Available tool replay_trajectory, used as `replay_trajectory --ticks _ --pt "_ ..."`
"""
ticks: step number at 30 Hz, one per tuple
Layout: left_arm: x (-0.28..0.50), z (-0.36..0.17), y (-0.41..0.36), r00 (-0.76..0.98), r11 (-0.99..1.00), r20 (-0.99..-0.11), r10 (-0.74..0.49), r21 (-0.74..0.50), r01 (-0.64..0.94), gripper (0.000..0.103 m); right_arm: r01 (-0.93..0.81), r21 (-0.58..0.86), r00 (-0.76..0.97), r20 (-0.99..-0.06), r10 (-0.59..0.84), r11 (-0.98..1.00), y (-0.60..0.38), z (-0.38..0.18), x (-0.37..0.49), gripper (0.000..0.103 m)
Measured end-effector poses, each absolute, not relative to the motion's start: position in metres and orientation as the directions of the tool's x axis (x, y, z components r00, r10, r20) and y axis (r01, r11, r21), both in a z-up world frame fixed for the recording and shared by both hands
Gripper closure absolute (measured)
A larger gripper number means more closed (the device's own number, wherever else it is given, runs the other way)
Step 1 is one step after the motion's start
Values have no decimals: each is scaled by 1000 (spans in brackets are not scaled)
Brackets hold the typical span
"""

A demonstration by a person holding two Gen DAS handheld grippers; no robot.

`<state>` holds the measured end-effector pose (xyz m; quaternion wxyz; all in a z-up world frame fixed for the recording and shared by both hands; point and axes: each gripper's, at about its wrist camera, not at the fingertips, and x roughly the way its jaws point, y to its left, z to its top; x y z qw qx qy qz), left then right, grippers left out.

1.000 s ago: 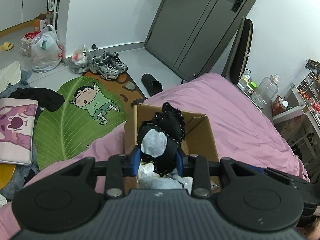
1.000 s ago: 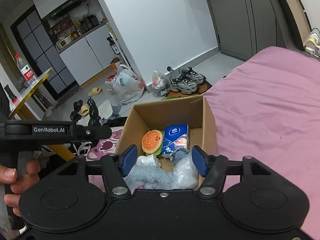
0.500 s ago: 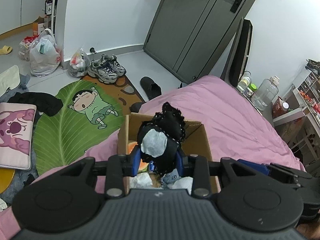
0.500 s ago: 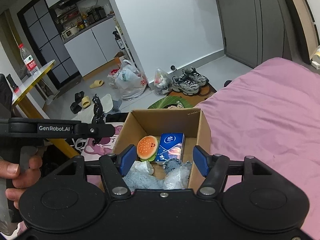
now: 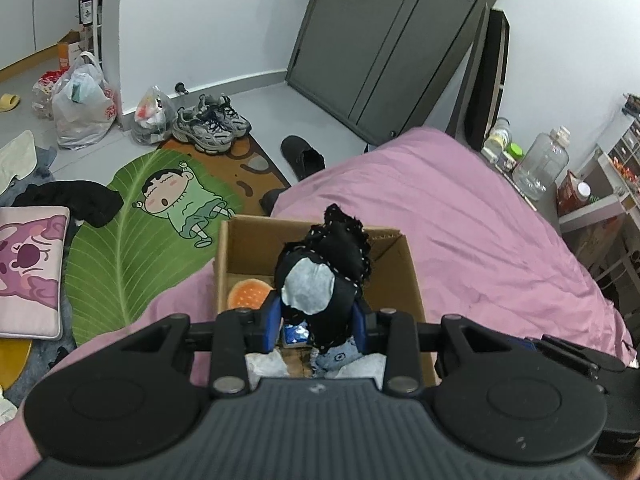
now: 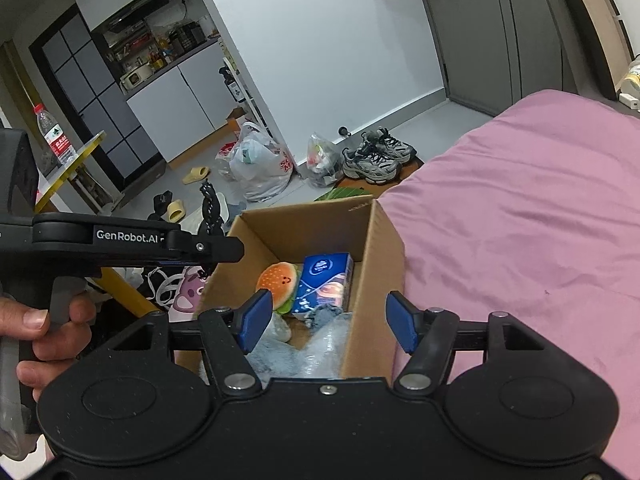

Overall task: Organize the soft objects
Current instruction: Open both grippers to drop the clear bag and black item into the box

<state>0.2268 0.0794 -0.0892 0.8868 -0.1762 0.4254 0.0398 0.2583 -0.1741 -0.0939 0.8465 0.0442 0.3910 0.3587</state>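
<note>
My left gripper (image 5: 316,320) is shut on a black soft item with a white patch (image 5: 324,276), held above the open cardboard box (image 5: 412,280) on the pink bed. In the right wrist view the box (image 6: 380,248) holds a burger plush (image 6: 278,282), a blue tissue pack (image 6: 326,280), grey fluffy cloth (image 6: 276,356) and a clear bag. My right gripper (image 6: 326,320) is open and empty over the box's near edge. The left gripper (image 6: 208,248) shows at the left of that view, with the black item (image 6: 210,212) sticking up from it.
The pink bed (image 6: 520,220) extends to the right. On the floor are a green leaf rug (image 5: 132,232), sneakers (image 5: 212,128), plastic bags (image 5: 80,108), a black slipper (image 5: 302,158) and a pink cushion (image 5: 28,272). A shelf with jars (image 5: 540,164) stands right of the bed.
Both grippers have risen and drawn back a little, so more of the box's inside shows. The left gripper keeps its grip on the black item.
</note>
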Motion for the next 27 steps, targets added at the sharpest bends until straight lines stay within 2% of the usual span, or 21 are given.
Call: replay_trajectory --ticks 13,17,25,27 --pt "253 -99 55 600 949 -796 -76 -243 -201 68 -541 406 415 -633 653 737 -192 -111 275 40" --pt "259 -100 48 604 949 -791 -99 -258 -183 65 -537 417 411 -630 660 733 -195 -114 277 40" --pt "259 -97 48 599 942 -792 -121 -281 -181 45 -541 425 407 -623 668 726 -197 -111 278 40" --pt "257 -93 49 606 945 -788 -106 -270 -185 42 -543 424 409 -620 669 725 -198 -109 277 40"
